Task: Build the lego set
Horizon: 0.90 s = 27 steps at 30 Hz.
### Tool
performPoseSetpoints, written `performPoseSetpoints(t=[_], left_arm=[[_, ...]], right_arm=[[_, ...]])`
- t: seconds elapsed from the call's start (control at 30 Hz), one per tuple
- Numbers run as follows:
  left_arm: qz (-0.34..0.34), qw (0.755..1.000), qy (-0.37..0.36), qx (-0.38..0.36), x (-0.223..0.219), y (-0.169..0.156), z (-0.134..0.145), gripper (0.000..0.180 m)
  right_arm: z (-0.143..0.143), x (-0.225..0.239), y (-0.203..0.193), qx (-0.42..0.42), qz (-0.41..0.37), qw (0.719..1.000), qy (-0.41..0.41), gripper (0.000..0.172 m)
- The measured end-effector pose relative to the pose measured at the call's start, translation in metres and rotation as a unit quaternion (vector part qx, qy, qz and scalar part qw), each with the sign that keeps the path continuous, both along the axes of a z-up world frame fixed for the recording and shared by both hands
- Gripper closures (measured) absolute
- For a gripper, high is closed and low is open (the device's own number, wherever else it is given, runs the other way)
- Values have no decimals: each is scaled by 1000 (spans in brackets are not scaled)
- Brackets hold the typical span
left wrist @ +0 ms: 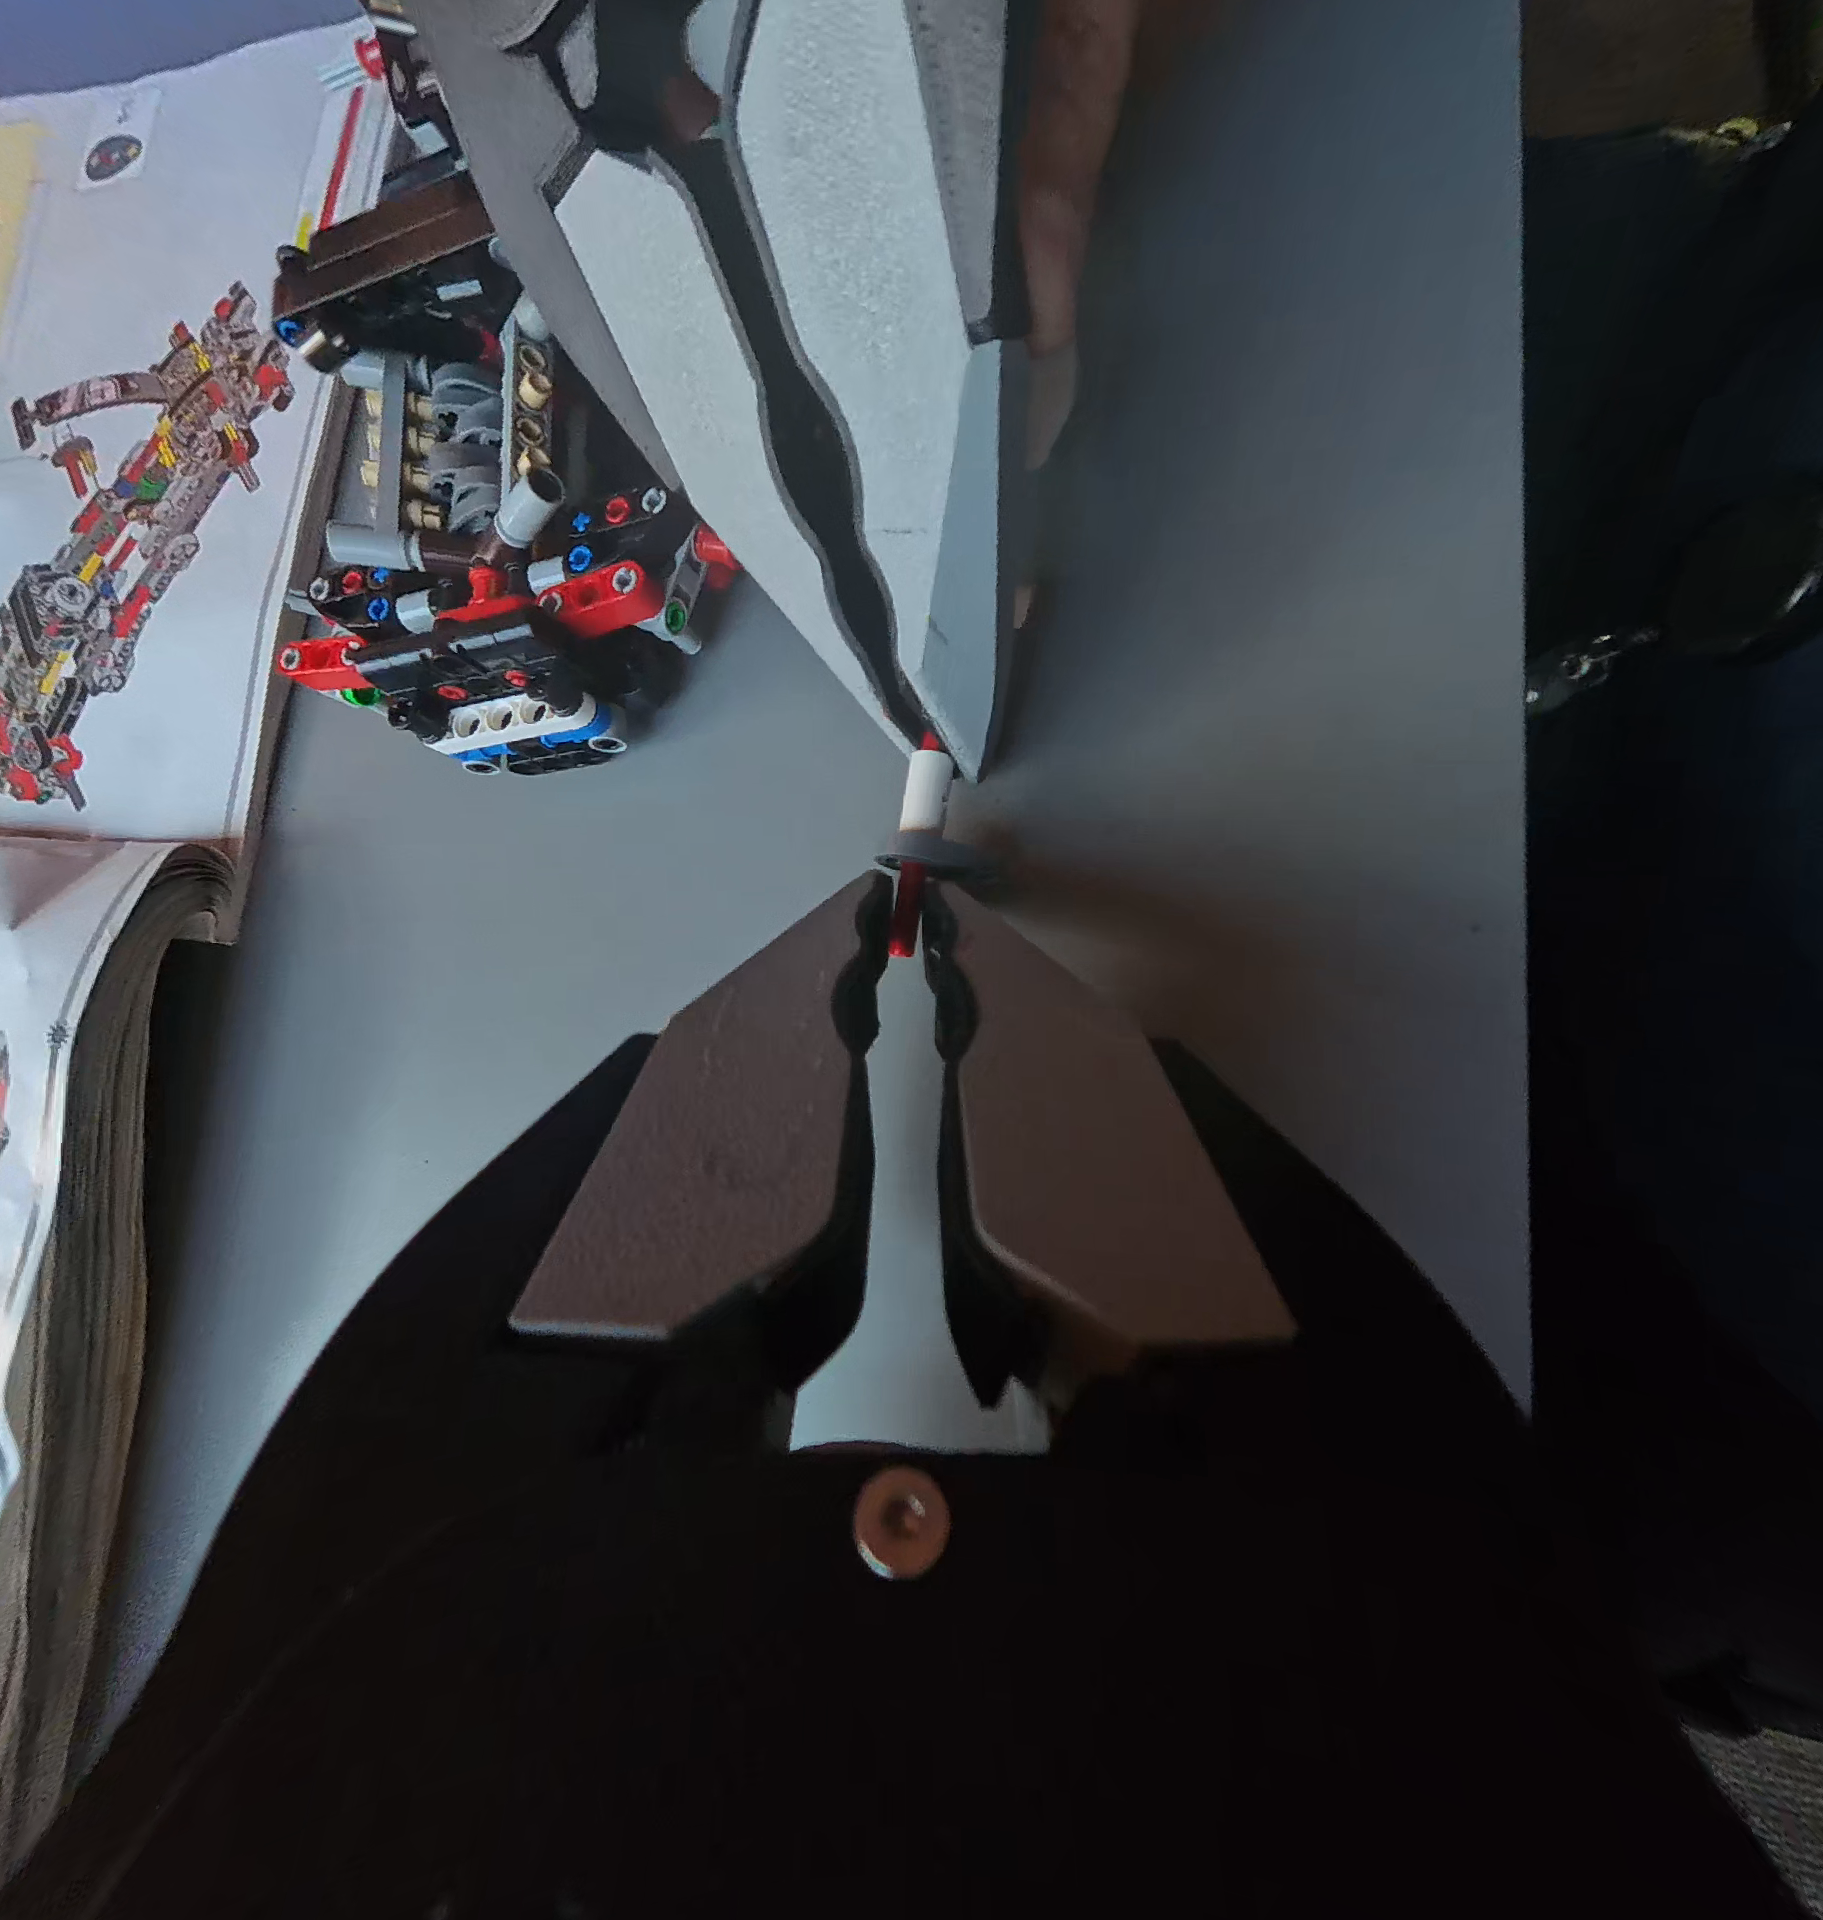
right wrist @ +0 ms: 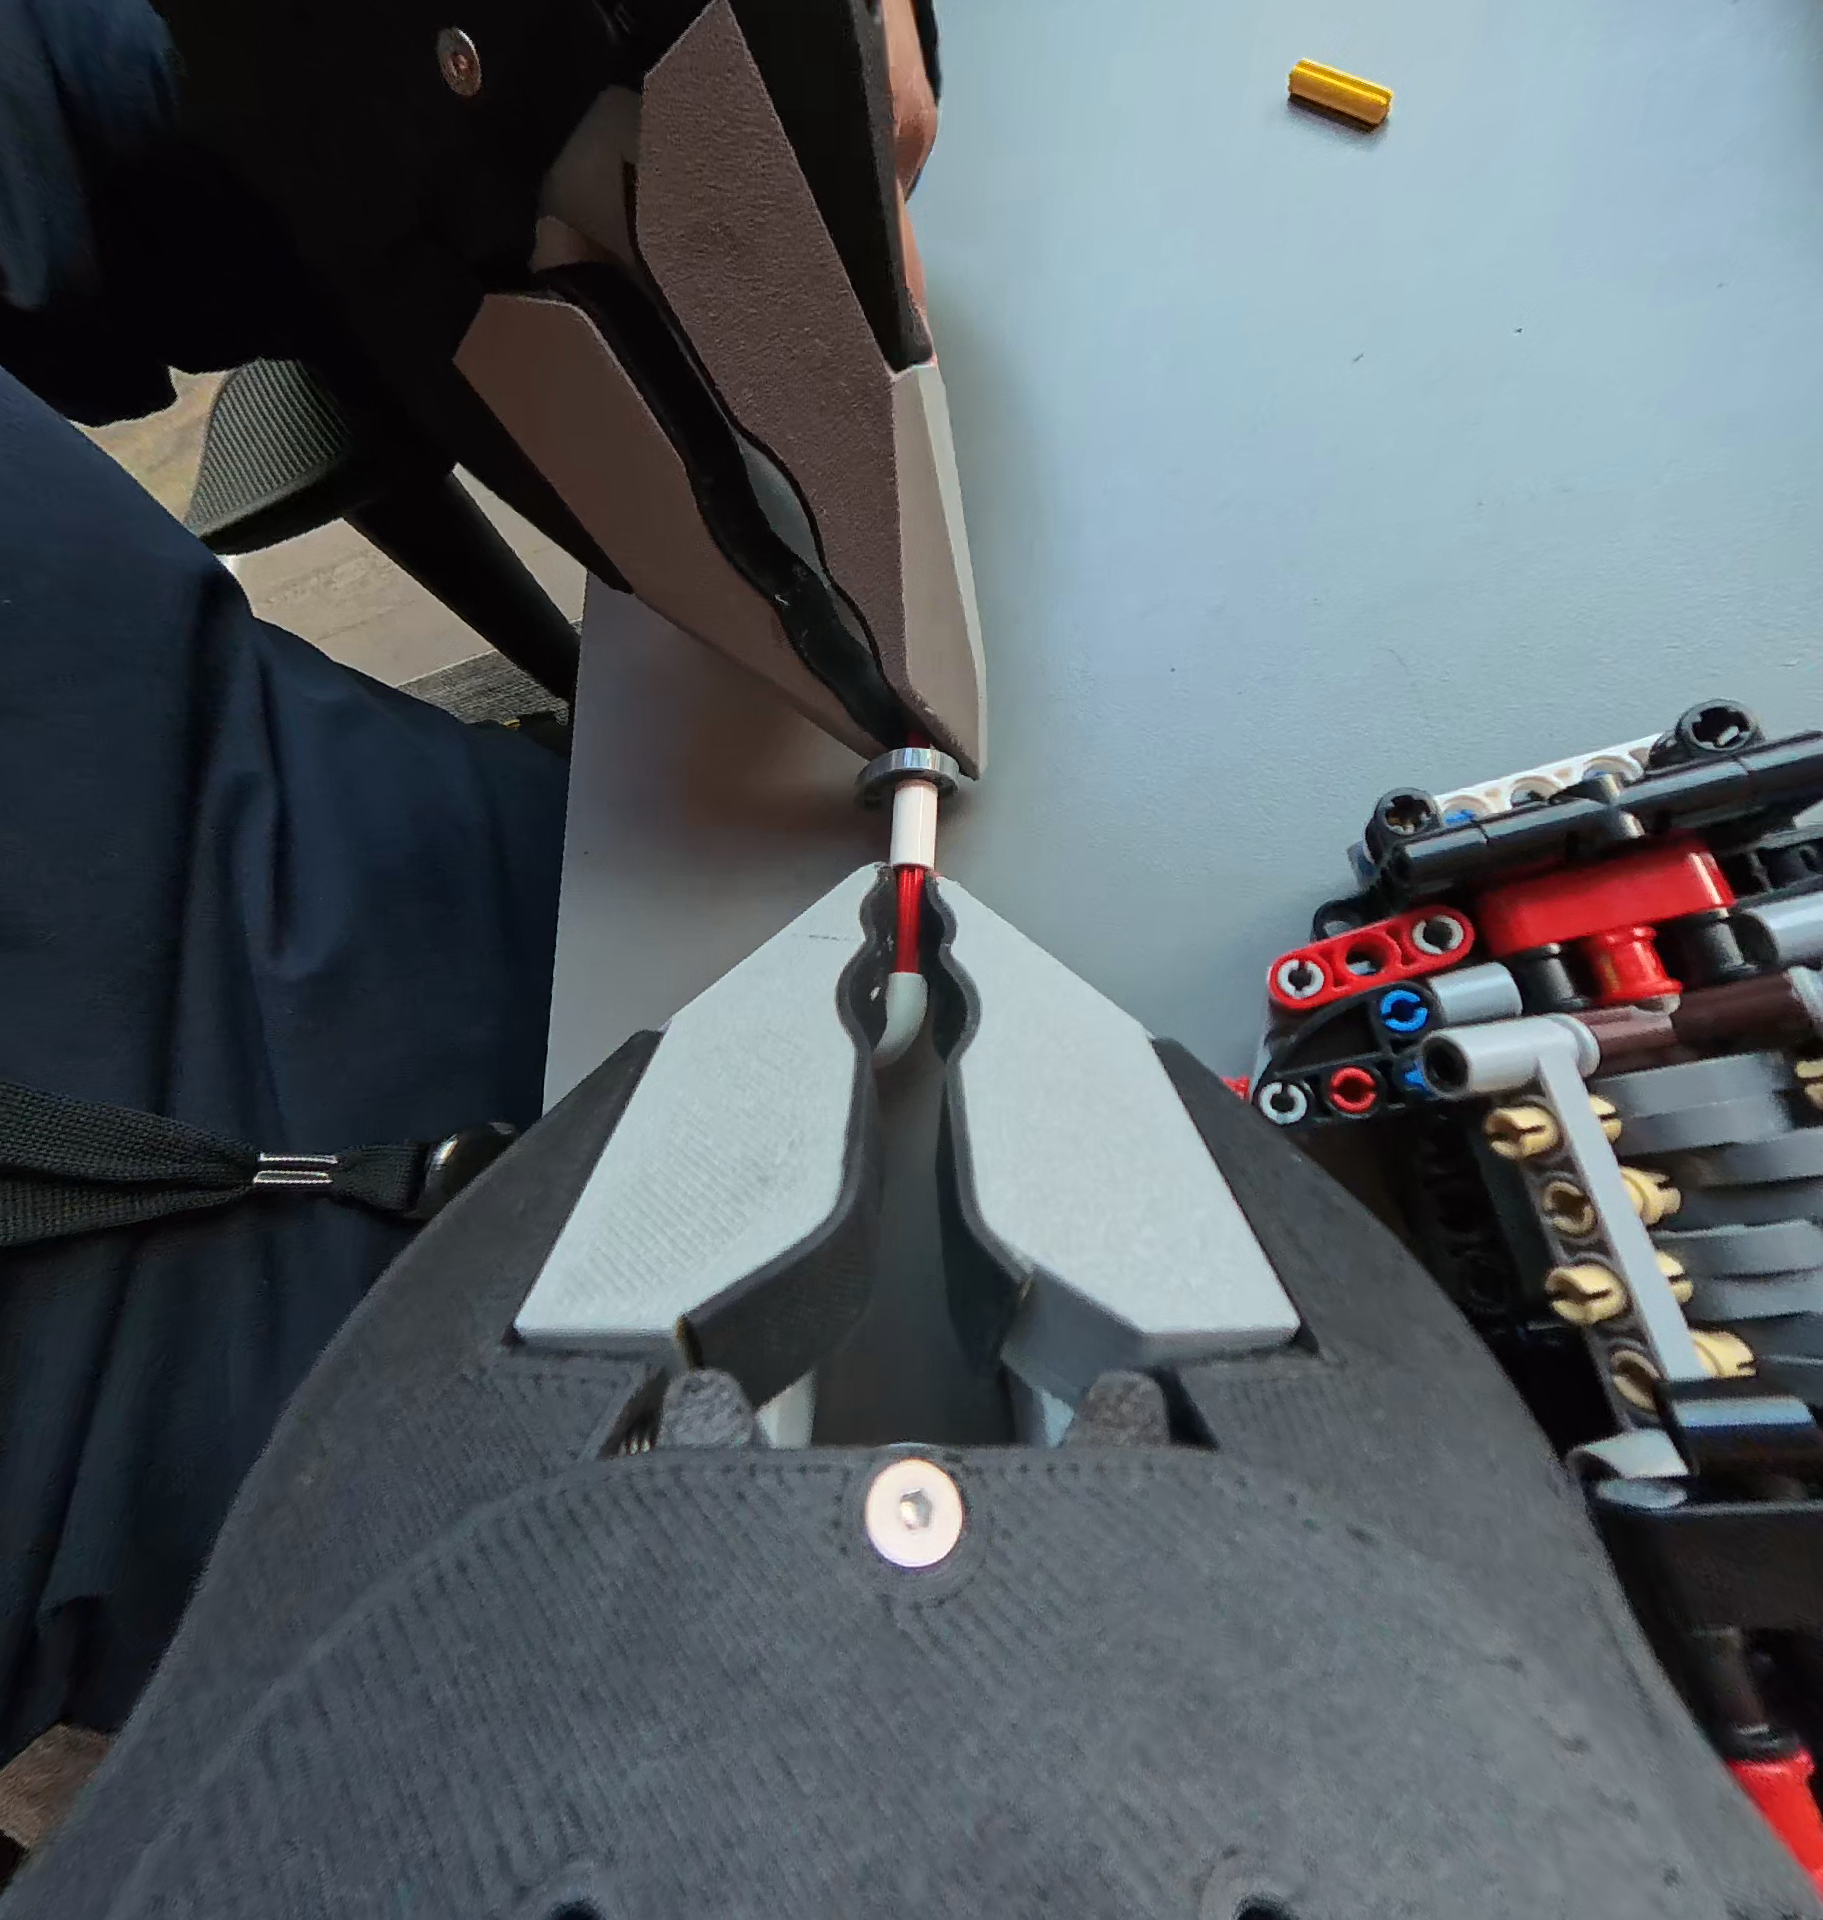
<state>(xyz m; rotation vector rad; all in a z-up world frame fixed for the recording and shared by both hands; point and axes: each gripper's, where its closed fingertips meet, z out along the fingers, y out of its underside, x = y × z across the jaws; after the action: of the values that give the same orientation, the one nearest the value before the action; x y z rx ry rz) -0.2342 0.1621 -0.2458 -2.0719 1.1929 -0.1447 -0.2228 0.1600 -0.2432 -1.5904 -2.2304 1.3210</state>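
Both grippers hold one thin red axle (left wrist: pixel 905 914) end to end, just above the grey table (left wrist: pixel 533 987). The axle carries a white sleeve (left wrist: pixel 925 792) and a grey ring (left wrist: pixel 922 854). In the left wrist view my left gripper (left wrist: pixel 902 920) is shut on the axle's bare end below the ring. My right gripper (left wrist: pixel 938 743) comes down from the top onto the other end. In the right wrist view my right gripper (right wrist: pixel 907 899) is shut on the red axle (right wrist: pixel 907 925), with a grey curved piece (right wrist: pixel 902 1013) behind it between the fingers. The left gripper (right wrist: pixel 922 743) pinches the far end behind the grey ring (right wrist: pixel 907 774).
A half-built model of black, red and grey beams (left wrist: pixel 491 582) (right wrist: pixel 1572 1091) stands beside the grippers. An open instruction booklet (left wrist: pixel 107 520) lies at the left. A small yellow piece (right wrist: pixel 1338 94) lies farther off. The table edge (right wrist: pixel 564 831) and a person's dark clothing (right wrist: pixel 211 831) are close. Left and right tips are no more than a few centimetres apart.
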Motion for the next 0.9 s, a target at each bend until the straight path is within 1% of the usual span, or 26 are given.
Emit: performPoseSetpoints(t=[0.1, 0.23, 0.33, 0.43, 0.6, 0.67, 0.73, 0.83, 0.9], left_arm=[[2, 1000, 8, 2, 0, 0, 0, 178], [7, 1000, 10, 23, 1, 2, 1, 179], [10, 998, 23, 57, -1, 6, 4, 179], [13, 994, 30, 107, -3, 11, 9, 178], [16, 988, 54, 144, -6, 16, 6, 179], [21, 983, 67, 172, -10, 19, 9, 179], [29, 977, 73, 196, -13, 23, 14, 179], [41, 970, 75, 226, -14, 28, 23, 179], [47, 964, 83, 248, -16, 30, 28, 179]], right_arm=[[0, 0, 1, 8, -6, 1000, 3, 170], [3, -1, 6, 19, -28, 999, 14, 167], [12, -1, 8, 15, -49, 998, 34, 160], [19, 0, 12, 21, -74, 996, 55, 155], [25, 12, 32, 69, -140, 982, 104, 153], [31, 22, 36, 70, -159, 975, 136, 153], [44, 33, 38, 73, -171, 965, 187, 153], [74, 49, 41, 97, -188, 930, 302, 159], [90, 57, 44, 104, -200, 905, 362, 162]])
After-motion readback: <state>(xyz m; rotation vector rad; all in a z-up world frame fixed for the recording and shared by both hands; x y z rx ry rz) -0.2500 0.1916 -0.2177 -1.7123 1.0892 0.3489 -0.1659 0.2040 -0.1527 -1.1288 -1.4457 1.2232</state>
